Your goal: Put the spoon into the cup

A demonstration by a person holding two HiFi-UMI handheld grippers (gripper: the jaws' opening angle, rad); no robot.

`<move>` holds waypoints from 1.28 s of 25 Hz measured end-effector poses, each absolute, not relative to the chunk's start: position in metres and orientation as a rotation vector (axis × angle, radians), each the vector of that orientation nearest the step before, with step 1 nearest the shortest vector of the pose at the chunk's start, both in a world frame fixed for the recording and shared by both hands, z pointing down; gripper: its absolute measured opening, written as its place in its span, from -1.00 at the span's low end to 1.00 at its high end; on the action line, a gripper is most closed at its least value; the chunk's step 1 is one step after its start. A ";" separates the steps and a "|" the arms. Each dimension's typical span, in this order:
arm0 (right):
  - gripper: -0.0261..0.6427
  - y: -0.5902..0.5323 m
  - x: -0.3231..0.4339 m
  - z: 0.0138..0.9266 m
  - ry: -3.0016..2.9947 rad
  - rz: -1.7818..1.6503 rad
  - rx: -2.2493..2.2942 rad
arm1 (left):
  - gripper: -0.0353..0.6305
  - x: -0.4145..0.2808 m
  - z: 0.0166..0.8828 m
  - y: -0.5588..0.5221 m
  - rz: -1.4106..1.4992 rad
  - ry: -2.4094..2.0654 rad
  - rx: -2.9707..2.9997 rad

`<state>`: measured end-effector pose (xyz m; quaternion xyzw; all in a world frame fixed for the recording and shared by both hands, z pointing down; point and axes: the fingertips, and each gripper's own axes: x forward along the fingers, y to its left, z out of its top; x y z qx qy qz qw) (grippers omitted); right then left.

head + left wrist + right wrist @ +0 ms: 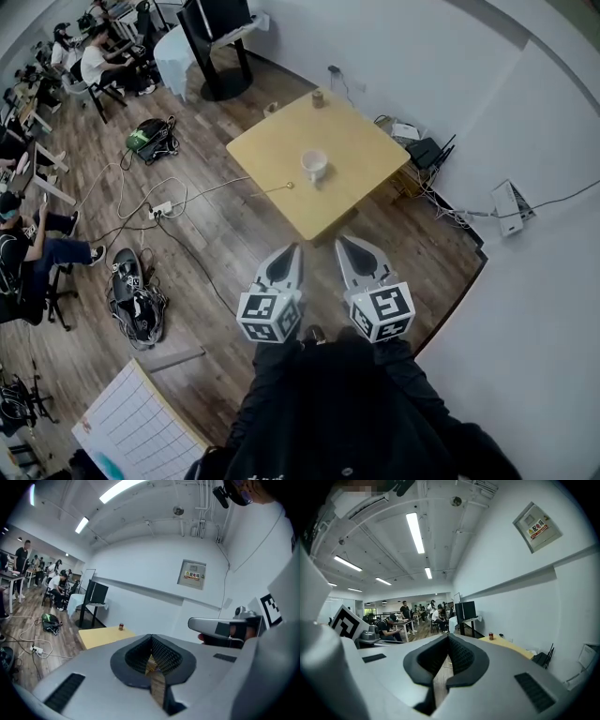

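My left gripper (294, 248), right gripper (343, 241) closed, empty; spoon (272, 190), cup (314, 164) far ahead. Risk: flat spoon skids when pinched.

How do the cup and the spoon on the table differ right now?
The cup is white and bulky, standing upright near the middle of the table. The spoon is thin and lies flat near the table's edge. Both rest on the same yellow top, apart from each other.

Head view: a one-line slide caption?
Shut, the left gripper and right gripper hover short of the table with cup and spoon.
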<state>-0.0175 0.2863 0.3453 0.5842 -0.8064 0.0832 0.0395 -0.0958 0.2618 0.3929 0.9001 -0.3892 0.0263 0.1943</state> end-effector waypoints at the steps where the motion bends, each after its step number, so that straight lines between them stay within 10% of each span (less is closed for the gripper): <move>1: -0.86 0.287 -0.022 0.348 -2.471 0.265 1.782 | -0.79 -0.100 0.396 0.263 0.078 -1.091 2.519; 32: -0.86 0.142 0.002 0.392 -2.504 0.330 1.524 | -0.79 -0.061 0.433 0.119 0.119 -1.194 2.418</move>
